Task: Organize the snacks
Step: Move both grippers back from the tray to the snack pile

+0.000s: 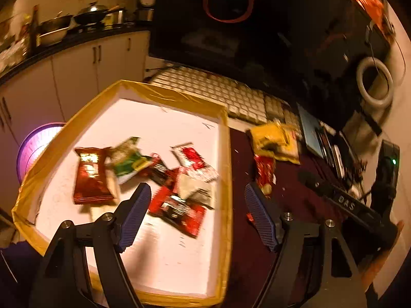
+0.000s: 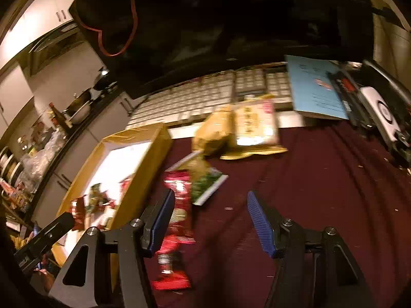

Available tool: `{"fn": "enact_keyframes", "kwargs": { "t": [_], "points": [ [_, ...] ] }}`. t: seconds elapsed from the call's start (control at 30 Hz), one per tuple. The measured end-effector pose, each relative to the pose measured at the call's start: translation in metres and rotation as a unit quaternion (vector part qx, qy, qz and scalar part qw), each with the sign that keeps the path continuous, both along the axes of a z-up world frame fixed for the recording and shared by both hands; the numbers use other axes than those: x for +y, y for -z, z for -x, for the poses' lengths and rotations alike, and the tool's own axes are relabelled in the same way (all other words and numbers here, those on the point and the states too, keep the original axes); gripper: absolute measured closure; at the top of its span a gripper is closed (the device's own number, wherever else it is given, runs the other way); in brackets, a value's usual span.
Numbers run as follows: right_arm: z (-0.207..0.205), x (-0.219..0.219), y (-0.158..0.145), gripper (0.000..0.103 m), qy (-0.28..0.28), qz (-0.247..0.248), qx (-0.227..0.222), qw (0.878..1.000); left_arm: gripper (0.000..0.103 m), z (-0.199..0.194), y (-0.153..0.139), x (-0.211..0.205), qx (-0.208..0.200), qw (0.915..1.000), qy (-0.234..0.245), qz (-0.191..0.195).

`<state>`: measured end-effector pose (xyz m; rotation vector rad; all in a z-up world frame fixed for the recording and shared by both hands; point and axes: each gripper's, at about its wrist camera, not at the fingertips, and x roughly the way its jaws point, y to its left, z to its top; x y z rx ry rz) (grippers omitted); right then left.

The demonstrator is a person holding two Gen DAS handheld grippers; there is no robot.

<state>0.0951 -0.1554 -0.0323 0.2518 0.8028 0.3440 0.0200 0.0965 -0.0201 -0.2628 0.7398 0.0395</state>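
Green packet (image 2: 205, 179) on cloth: right wrist cam only.

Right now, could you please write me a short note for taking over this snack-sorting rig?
Left hand-held gripper: open, empty, over the yellow-rimmed tray.
Right hand-held gripper: jaws opening, nothing gripped, above the red packet.
Done: several packets lie in the tray.
Left: on the maroon cloth, the red packet, a green packet and the yellow bags by the keyboard.
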Motion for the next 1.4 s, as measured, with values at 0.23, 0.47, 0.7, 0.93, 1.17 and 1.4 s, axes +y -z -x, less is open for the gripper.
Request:
{"fn": "enact_keyframes", "kwargs": {
  "t": [0.23,0.47,0.7,0.93,1.17,1.4],
  "points": [
    [-0.006,-0.017,0.016,0.042,0.016,0.001,0.008,1.000,0.028,-0.008,0.009,-0.034,0.015,0.9986,0.043,-0.026],
    [-0.010,-0.014,0.024,0.042,0.006,-0.007,0.018,1.000,0.028,-0.011,0.015,-0.045,0.024,0.9973,0.060,-0.035],
    [-0.013,-0.014,0.028,0.042,0.003,-0.014,0.026,1.000,0.027,-0.015,0.020,-0.047,0.032,0.9970,0.062,-0.033],
    [-0.014,-0.013,0.028,0.042,0.002,-0.014,0.026,1.000,0.028,-0.017,0.022,-0.046,0.037,0.9969,0.061,-0.034],
    [-0.013,-0.013,0.027,0.042,0.000,-0.015,0.024,1.000,0.028,-0.018,0.024,-0.050,0.040,0.9965,0.064,-0.037],
    [-0.013,-0.014,0.027,0.042,-0.001,-0.018,0.022,1.000,0.028,-0.021,0.030,-0.058,0.050,0.9949,0.075,-0.044]
  ]
}}
